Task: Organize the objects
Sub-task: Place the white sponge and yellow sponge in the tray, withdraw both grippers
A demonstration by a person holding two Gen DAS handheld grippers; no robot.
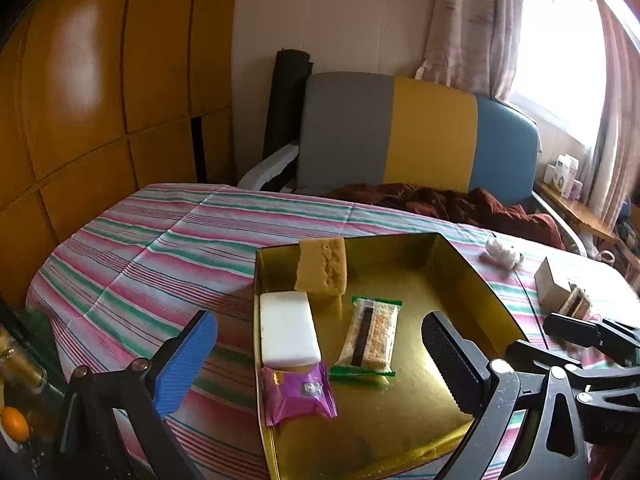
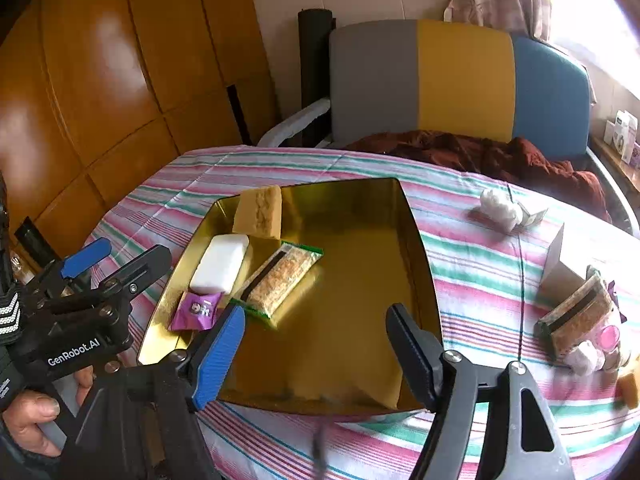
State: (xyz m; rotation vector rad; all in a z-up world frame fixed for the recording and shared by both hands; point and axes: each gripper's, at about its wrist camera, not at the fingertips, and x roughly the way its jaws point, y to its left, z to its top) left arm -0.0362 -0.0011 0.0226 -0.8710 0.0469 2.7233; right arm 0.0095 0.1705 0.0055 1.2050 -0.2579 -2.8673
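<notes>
A gold tray lies on the striped tablecloth. Along its left side it holds a yellow sponge, a white block, a purple packet and a green-edged snack bar. My left gripper is open above the tray's near left part, its pads wide apart and touching nothing. My right gripper is also open, over the tray's bare gold floor, with nothing between its pads. In the right wrist view the left gripper shows at the tray's left, held by a hand.
On the cloth right of the tray lie a white cotton wad, a small white box, a second snack bar and pink bits. A grey, yellow and blue chair with dark red cloth stands behind. Wooden cabinets fill the left.
</notes>
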